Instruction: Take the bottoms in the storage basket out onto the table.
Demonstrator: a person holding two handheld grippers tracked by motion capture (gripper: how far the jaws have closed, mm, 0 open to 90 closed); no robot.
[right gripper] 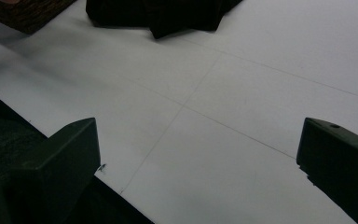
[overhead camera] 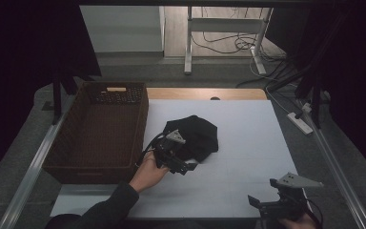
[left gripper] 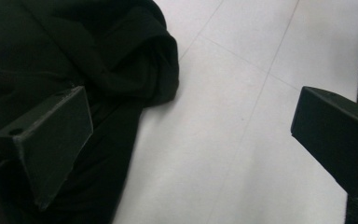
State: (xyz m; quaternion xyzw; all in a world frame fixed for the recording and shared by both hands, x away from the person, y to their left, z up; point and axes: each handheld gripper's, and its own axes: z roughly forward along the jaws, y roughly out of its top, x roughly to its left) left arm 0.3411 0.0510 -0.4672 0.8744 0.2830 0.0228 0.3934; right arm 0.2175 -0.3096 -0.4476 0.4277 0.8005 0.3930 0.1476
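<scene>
White sheeting covers the table (overhead camera: 248,143), with a dim floor and cables beyond it.

At the near middle of the table, the left gripper (overhead camera: 183,168) is held in a hand (overhead camera: 148,172) whose dark sleeve enters from the bottom edge. Its jaws are spread wide. In the left gripper view, one jaw sits over the dark fabric while the other hangs above bare white surface, so nothing is clamped between them.

Just beyond that gripper lies the black garment (overhead camera: 195,136), a crumpled heap near the table's centre. Its near edge, folded into soft ridges, reaches the gripper's jaws (left gripper: 121,79).

To the left of the garment, close beside it, stands a brown woven basket (overhead camera: 71,148), deep-walled and with nothing visible inside.

Well apart, at the bottom right corner of the table, the right gripper (overhead camera: 257,202) hovers low with its jaws also wide apart and nothing between them. From its own view, the garment (right gripper: 168,14) shows far off at the top edge.

The likely risk: with one jaw on cloth and the other off it, closing now could pinch only a thin fold. Lifted that way, the garment might slip free or trail across the sheeting and catch the basket's rim.
</scene>
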